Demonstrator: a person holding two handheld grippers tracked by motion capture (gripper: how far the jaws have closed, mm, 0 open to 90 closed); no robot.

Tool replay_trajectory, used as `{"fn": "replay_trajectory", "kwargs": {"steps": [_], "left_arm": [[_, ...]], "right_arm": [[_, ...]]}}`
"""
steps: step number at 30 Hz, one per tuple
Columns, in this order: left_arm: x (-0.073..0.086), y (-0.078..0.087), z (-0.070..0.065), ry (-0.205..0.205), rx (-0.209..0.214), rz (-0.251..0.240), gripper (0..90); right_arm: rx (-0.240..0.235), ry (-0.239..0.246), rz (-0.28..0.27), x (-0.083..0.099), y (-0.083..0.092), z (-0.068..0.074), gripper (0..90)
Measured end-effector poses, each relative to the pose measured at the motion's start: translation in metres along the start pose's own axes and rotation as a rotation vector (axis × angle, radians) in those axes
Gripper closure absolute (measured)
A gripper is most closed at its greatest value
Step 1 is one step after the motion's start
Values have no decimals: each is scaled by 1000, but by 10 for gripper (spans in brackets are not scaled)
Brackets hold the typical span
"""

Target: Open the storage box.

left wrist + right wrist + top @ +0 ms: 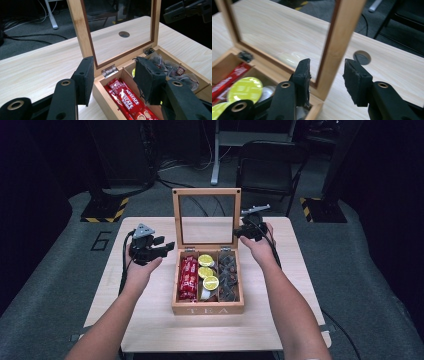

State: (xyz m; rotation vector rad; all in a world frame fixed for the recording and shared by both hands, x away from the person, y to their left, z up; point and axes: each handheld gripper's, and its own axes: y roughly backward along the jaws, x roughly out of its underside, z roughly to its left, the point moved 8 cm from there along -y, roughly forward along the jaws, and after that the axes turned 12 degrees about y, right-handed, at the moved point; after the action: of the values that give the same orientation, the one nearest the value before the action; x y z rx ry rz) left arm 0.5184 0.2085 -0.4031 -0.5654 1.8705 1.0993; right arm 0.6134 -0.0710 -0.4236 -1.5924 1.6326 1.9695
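A wooden tea box (207, 309) stands mid-table with its glass lid (206, 192) upright. Its left compartment holds red Nescafe sachets (188, 277), the middle one lime-topped capsules (206, 270), the right one dark tea bags (229, 275). My left gripper (162, 245) is at the box's back left corner, by the lid's lower left edge. In the left gripper view it (116, 75) is open, its pads apart around the hinge (110, 70) and touching nothing. My right gripper (242, 232) is at the lid's right edge. It (327, 75) straddles the lid's right frame (337, 45), with gaps showing beside the pads.
The light wooden table (150, 320) has a round cable hole (361, 57) behind the lid. A black chair (265, 165) and a desk leg (216, 155) stand beyond the far edge. Cables lie on the grey floor, with yellow-black tape (105, 212) at both back corners.
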Motion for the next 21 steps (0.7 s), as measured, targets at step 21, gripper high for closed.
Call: {"fn": "replay_trajectory", "kwargs": {"steps": [21], "left_arm": [[3,1,2,10,-21,6,458]], "right_arm": [[-111,152,-31,18,50,53,460]]}}
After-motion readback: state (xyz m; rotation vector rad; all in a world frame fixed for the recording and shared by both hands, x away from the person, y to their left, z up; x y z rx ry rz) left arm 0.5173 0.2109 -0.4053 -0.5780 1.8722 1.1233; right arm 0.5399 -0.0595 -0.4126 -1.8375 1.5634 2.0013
